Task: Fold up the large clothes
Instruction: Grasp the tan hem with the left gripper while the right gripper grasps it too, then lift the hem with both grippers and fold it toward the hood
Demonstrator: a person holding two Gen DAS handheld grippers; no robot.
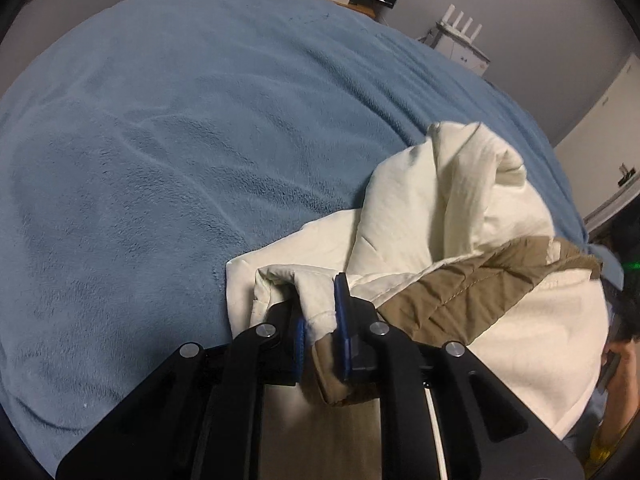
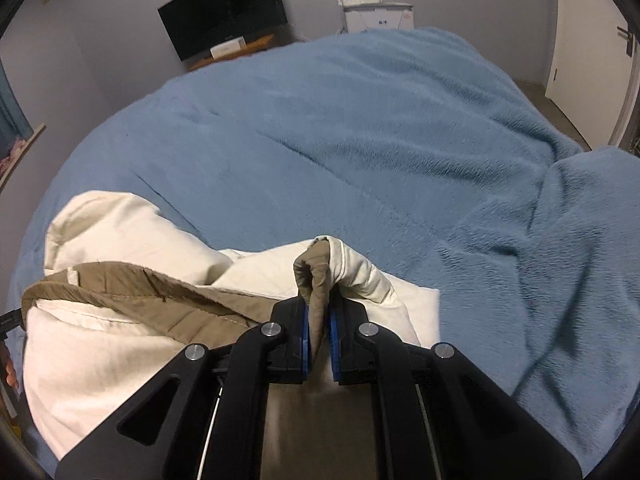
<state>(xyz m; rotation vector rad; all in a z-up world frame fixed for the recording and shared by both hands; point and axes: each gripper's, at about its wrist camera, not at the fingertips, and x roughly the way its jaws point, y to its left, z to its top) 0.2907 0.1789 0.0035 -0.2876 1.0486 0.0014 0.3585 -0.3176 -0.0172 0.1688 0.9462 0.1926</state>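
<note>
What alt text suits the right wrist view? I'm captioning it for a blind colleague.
The right gripper, jaws shut on a pinched fold of a cream and tan garment, holds it over a blue fleece blanket. A dark screen hangs on the grey wall behind.

A bed under a blue fleece blanket (image 2: 360, 140) (rumpled) carries a cream-and-tan garment (image 1: 440, 220).

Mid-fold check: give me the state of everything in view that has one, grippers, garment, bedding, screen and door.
left gripper: shut on a cream fold of the jacket.
right gripper: shut on a tan-and-cream fold of the jacket.
jacket: cream with tan lining, bunched and unfolded, partly resting on the blanket.
blanket: blue, spread over the bed, rumpled on the right wrist view's right side.
screen: dark, off.
door: closed.
</note>
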